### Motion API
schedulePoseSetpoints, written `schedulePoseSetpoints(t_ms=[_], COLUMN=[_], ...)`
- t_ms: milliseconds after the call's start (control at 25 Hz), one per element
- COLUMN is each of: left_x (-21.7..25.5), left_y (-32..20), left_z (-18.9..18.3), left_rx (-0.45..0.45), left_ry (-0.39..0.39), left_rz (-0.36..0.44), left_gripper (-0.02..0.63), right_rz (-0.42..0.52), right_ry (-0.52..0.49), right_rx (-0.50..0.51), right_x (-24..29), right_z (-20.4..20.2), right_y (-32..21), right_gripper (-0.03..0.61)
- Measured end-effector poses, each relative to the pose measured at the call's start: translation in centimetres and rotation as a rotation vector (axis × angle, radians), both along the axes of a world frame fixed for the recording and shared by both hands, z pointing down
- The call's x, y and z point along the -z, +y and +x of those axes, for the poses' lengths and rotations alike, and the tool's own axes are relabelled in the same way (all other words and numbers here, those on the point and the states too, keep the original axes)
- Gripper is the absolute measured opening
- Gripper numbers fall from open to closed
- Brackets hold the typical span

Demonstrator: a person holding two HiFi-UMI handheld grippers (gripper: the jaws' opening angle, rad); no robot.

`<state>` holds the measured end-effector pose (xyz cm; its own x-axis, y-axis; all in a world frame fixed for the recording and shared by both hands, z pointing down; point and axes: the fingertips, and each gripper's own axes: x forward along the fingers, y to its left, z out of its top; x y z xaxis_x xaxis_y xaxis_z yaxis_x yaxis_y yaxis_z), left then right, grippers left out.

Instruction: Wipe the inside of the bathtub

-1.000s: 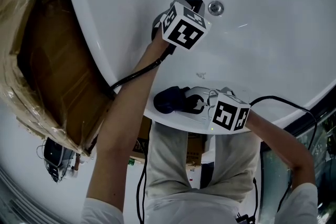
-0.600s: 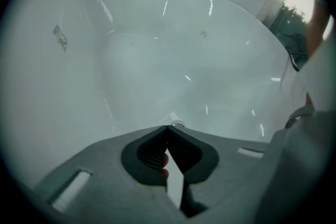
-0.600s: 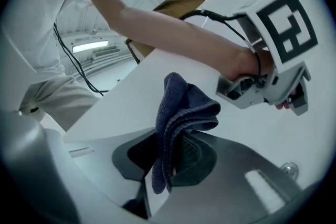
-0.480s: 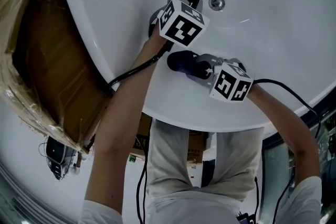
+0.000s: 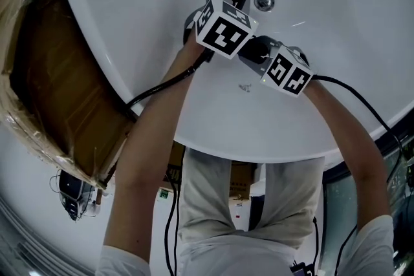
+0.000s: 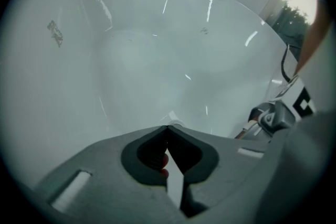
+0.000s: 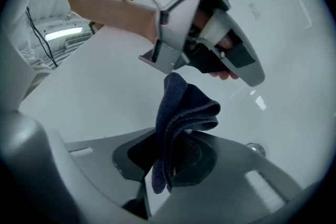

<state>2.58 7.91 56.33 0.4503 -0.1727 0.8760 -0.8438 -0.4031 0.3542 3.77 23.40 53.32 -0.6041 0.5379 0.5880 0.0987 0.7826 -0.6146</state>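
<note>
Nearest you: pale grey trousers (image 5: 213, 203) show below the tub's rounded outer rim; black cables (image 5: 162, 85) trail back along both forearms. At your left, a flat brown cardboard slab wrapped in crinkled clear film (image 5: 65, 94) lies beside the glossy white bathtub (image 5: 336, 29); the tub is a smooth moulded shell with curved walls and thin streaks of reflected light.

Both tools hang over the inner slope just past the rim, side by side, marker cubes close together.

Your right gripper (image 7: 169, 139): grey plastic jaws clamped tight on a dark navy folded cloth (image 7: 181, 107); the cloth has a nubbly woven pile and is doubled into thick layers; the fold stands out beyond the ribbed black pads, and a loose edge hangs back between them. The cloth sits over the tub's inner wall, near the drain; whether it touches the surface cannot be told.

Your left gripper (image 6: 168, 131): jaws fully closed, tips meeting; nothing lies between the dark ribbed pads.

Just beyond both: a small round chrome drain fitting (image 5: 263, 1) set in the tub; past it the white basin curves up to the far wall, which carries a faint grey mark (image 6: 54, 33).
</note>
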Motion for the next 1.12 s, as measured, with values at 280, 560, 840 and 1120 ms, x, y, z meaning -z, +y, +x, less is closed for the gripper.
schedulePoseSetpoints(t_ms=[280,560,840,1120], left_x=[-1.0,-1.9,-2.9,-3.3], left_y=[0.2,0.2,0.0,0.1], left_z=[0.4,-0.1,-0.3,0.0], left_rx=[-0.006,-0.008,-0.004,0.001], left_ry=[-0.002,-0.003,-0.004,0.006], left_rz=[-0.012,-0.016,-0.016,-0.019], left_gripper=[0.0,0.0,0.0,0.0], right_rz=[0.038,0.057,0.099,0.057], right_ry=[0.112,0.161,0.185,0.241], right_rx=[0.002,0.038,0.169,0.152], right_x=[-5.6,-9.0,-11.5,-12.8], right_z=[1.6,1.6,2.0,2.8], right_y=[-1.8,-2.7,-2.3,-3.3], right_gripper=[0.054,0.054,0.054,0.055])
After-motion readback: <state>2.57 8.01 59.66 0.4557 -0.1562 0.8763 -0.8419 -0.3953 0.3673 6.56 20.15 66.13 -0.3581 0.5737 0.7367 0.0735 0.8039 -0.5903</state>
